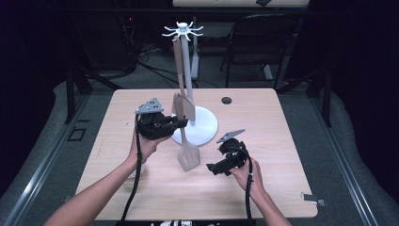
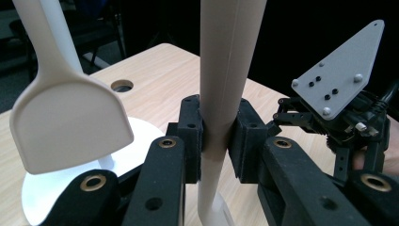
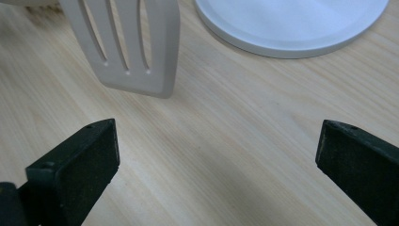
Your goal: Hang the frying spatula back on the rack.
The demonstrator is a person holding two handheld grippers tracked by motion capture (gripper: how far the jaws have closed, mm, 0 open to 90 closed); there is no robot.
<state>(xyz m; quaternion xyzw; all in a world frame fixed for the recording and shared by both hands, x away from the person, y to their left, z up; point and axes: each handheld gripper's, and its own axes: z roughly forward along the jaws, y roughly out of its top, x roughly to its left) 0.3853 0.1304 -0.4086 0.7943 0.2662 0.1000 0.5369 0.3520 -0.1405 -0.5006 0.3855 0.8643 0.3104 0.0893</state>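
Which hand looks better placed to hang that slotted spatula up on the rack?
The left, probably. The left gripper already clamps the slotted spatula by its handle, beside the utensil rack. The right gripper hovers with jaws wide open over the table, holding nothing.

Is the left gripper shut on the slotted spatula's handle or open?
Shut: the left gripper has both pads pressed against the slotted spatula handle, no gap either side.

No lettering, label, brand mark or number can be read anywhere: the tabletop [image 1: 141, 188], the white utensil stand [image 1: 188, 70] and the slotted spatula [image 1: 188, 157] are all plain.
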